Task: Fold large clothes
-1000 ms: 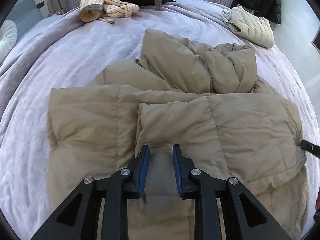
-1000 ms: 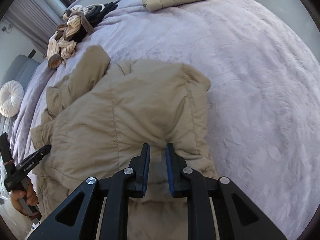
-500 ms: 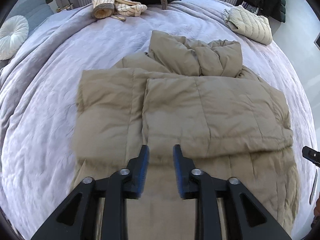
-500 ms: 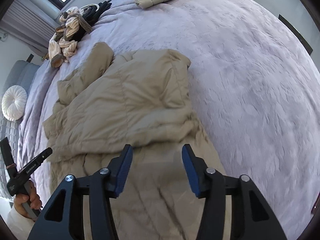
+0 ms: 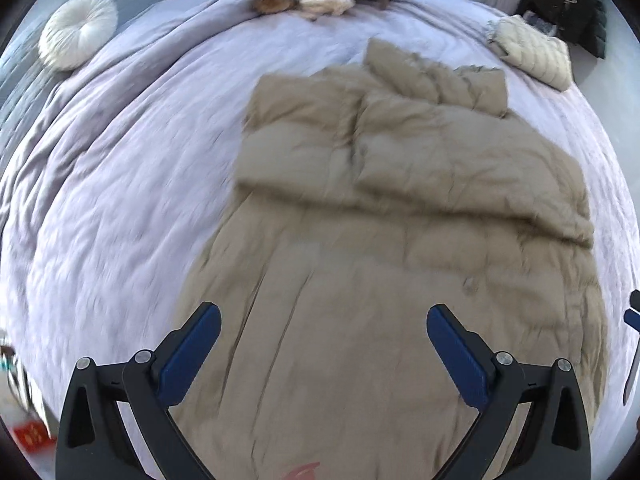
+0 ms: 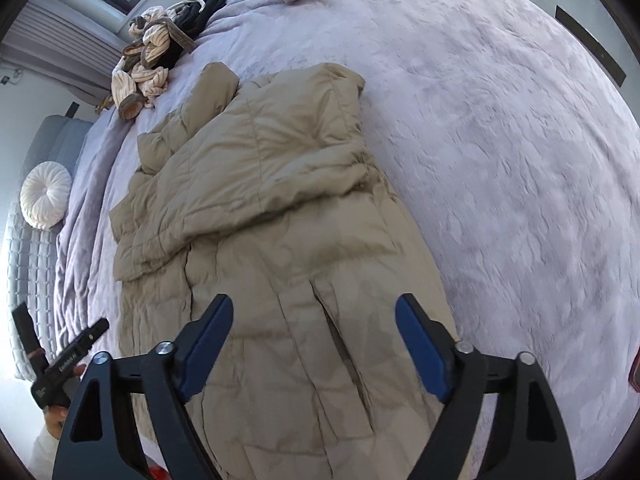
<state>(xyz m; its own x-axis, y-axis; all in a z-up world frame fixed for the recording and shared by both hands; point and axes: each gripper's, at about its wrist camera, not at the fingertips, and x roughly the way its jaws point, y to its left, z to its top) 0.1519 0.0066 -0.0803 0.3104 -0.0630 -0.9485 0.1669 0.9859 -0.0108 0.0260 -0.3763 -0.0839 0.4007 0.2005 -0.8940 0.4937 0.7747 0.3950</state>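
Left wrist view: left gripper (image 5: 323, 334) spread wide, jaws just opened, nothing between; tan puffer coat (image 5: 400, 216) lying folded on lilac bedspread (image 5: 120, 184), round white cushion (image 5: 78, 36) at ten o'clock; blurred, so no writing legible.

Right wrist view: right gripper (image 6: 314, 334) likewise parted over the coat; small print on the other gripper's body at eight o'clock, possibly a brand.

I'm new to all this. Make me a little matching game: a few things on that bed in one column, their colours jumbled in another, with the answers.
Things:
1. puffy coat
2. round cushion
3. bedspread
4. gripper pads

Colours:
A. blue
B. white
C. tan
D. pale lilac

Pairs: 1-C, 2-B, 3-D, 4-A
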